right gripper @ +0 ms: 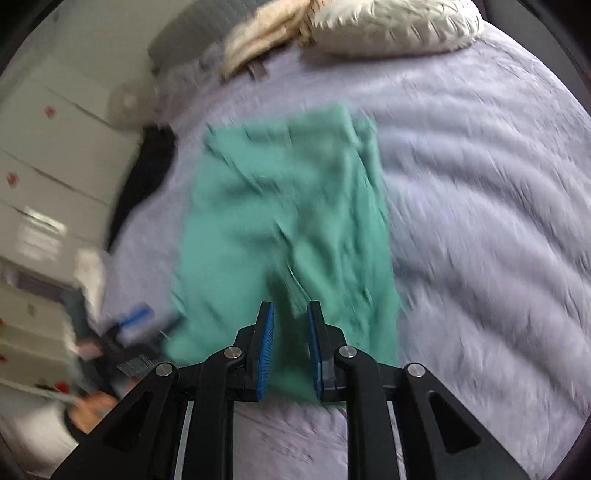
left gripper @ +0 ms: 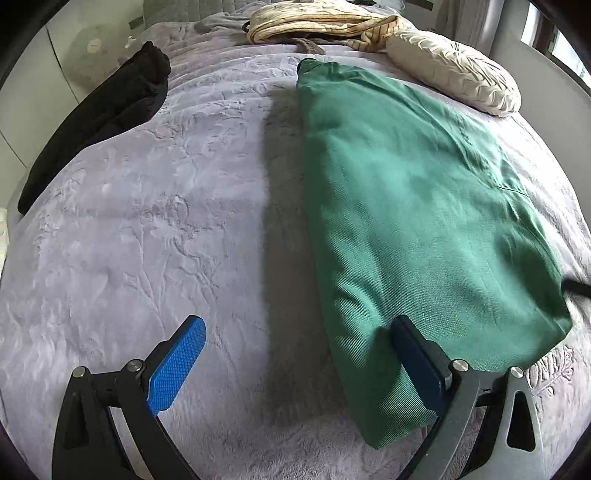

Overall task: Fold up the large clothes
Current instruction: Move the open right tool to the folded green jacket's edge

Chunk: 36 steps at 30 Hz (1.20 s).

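A green garment (left gripper: pixel 413 206) lies folded into a long strip on the lilac bedspread (left gripper: pixel 155 229), running from the near edge toward the pillows. My left gripper (left gripper: pixel 297 325) hangs open and wide at its near end. The right finger (left gripper: pixel 413 354) rests at the cloth's left edge and the left finger (left gripper: pixel 181 362) is over bare bedspread. The right wrist view is blurred. There my right gripper (right gripper: pixel 291 308) hovers above the near end of the green garment (right gripper: pixel 288 206), jaws a narrow gap apart with nothing pinched between them. A blue pad (right gripper: pixel 136 314) of the left gripper shows at the left.
A black garment (left gripper: pixel 110 107) lies along the bed's left edge. A cream pillow (left gripper: pixel 454 70) and striped cream fabric (left gripper: pixel 314 22) sit at the head. White drawers (right gripper: pixel 44 166) stand left of the bed, and a hand (right gripper: pixel 92 404) shows low left.
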Each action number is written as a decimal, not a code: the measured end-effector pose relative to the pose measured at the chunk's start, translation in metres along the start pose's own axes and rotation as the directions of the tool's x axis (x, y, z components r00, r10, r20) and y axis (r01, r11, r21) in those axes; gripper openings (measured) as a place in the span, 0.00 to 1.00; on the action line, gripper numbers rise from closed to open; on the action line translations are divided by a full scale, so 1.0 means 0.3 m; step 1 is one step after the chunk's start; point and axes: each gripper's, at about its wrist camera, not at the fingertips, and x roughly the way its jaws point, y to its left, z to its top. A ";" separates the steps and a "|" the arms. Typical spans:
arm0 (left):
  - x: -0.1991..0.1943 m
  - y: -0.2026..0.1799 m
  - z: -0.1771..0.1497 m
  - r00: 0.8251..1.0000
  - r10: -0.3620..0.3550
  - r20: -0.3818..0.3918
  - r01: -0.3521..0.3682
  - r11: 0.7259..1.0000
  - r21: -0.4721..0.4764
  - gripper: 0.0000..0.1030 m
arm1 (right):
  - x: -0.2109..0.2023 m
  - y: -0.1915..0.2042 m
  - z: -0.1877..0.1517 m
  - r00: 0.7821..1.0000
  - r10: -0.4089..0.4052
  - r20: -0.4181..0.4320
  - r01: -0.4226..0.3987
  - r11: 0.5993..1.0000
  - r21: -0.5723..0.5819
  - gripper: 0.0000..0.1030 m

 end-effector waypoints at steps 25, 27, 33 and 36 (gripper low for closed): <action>0.017 0.022 0.024 0.995 -0.070 -0.071 0.071 0.997 0.007 0.98 | -0.075 -0.197 -0.197 0.983 -0.178 -0.041 0.182 0.930 0.321 0.57; 0.019 0.023 0.025 0.994 -0.074 -0.076 0.075 0.997 0.009 0.98 | -0.079 -0.193 -0.196 0.983 -0.181 -0.035 0.182 0.929 0.322 0.58; 0.022 0.021 0.036 0.992 -0.078 -0.098 0.080 0.997 0.014 0.98 | -0.061 -0.169 -0.167 0.986 -0.163 -0.025 0.162 0.931 0.328 0.65; 0.026 0.031 0.042 0.990 -0.093 -0.108 0.093 0.996 -0.011 0.98 | -0.053 -0.155 -0.142 0.988 -0.155 -0.020 0.153 0.934 0.321 0.65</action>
